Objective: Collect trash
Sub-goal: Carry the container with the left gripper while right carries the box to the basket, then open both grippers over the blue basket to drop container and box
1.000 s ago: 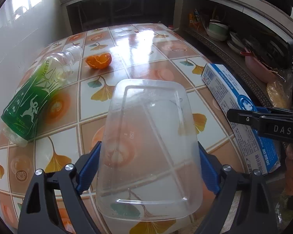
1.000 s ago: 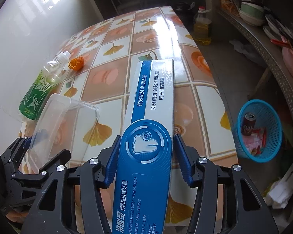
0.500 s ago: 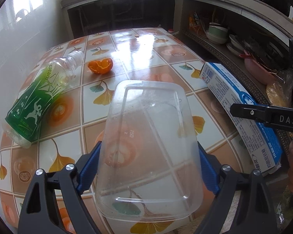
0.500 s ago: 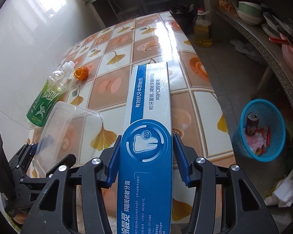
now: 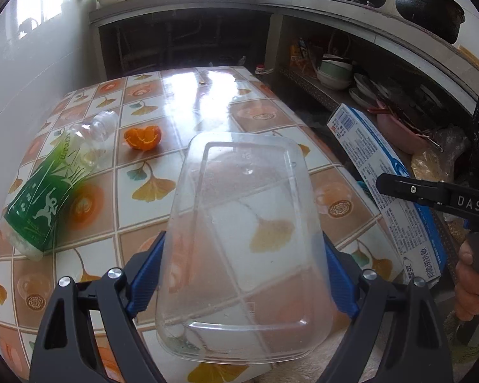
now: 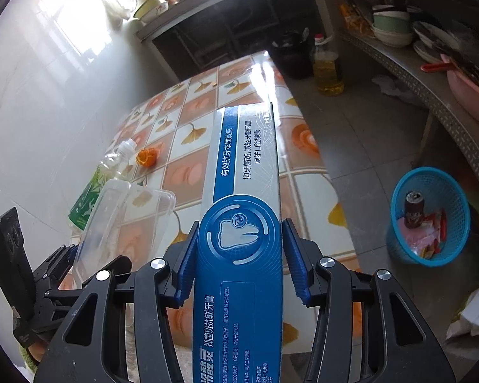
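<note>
My left gripper (image 5: pixel 242 274) is shut on a clear plastic food container (image 5: pixel 242 242) and holds it above the tiled table (image 5: pixel 207 102). My right gripper (image 6: pixel 239 258) is shut on a long blue and white toothpaste box (image 6: pixel 242 198), lifted above the table's right edge. The box also shows at the right of the left wrist view (image 5: pixel 383 178). The container shows at the left of the right wrist view (image 6: pixel 124 220). A green-labelled plastic bottle (image 5: pixel 57 185) lies on the table at the left. An orange peel (image 5: pixel 142 137) lies beside its neck.
A blue mesh trash basket (image 6: pixel 431 217) with a can and wrappers stands on the floor to the right of the table. A bottle of oil (image 6: pixel 327 67) stands on the floor beyond. Shelves with bowls (image 5: pixel 335 73) run along the right wall. A white wall borders the table's left.
Both grippers have risen and drawn back from the table with their loads. The table, bottle and peel now look farther away and more of the room shows.
</note>
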### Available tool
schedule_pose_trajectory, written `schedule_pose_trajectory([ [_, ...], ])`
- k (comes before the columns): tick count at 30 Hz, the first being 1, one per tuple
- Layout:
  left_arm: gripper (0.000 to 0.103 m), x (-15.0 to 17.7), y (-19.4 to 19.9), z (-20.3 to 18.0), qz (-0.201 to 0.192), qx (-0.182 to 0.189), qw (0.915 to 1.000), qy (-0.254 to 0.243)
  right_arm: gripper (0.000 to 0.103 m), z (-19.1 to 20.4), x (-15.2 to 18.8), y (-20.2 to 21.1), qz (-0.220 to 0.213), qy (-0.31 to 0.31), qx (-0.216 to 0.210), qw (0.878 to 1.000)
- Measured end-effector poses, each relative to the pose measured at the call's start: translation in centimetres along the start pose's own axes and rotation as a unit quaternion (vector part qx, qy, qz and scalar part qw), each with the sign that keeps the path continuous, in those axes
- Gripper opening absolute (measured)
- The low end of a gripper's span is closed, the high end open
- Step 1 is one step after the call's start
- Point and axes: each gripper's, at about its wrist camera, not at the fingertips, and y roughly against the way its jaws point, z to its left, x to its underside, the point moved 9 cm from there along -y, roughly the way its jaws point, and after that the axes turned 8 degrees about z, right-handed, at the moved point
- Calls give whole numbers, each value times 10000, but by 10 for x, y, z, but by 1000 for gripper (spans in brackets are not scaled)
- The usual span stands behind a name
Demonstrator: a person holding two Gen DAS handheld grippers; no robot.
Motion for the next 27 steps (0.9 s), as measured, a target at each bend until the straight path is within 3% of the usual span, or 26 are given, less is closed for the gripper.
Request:
schedule_pose_trajectory([
  [5, 86, -33, 1, -53, -57, 466, 9981, -389, 47, -70, -3, 38, -424, -618, 316, 9967],
  [10, 86, -70, -17, -128, 148, 1055, 9897, -956, 47, -172, 18, 67, -638, -1604, 881, 9810],
  [14, 86, -89, -59, -193, 729, 1487, 9771, -1337, 47, -239, 50, 61, -503, -2337, 1075, 9650],
  [19, 86, -92, -127, -264, 1592, 1634, 9584, -1718, 47, -296, 84, 26, -170, -3087, 923, 9465],
  [25, 86, -81, -216, -322, 2689, 1595, 9357, -1632, 47, -350, 91, -31, 290, -3625, 772, 9283],
  [27, 87, -83, -243, -333, 2885, 1503, 9337, -1496, 47, -364, 84, -49, 375, -3718, 785, 9242],
])
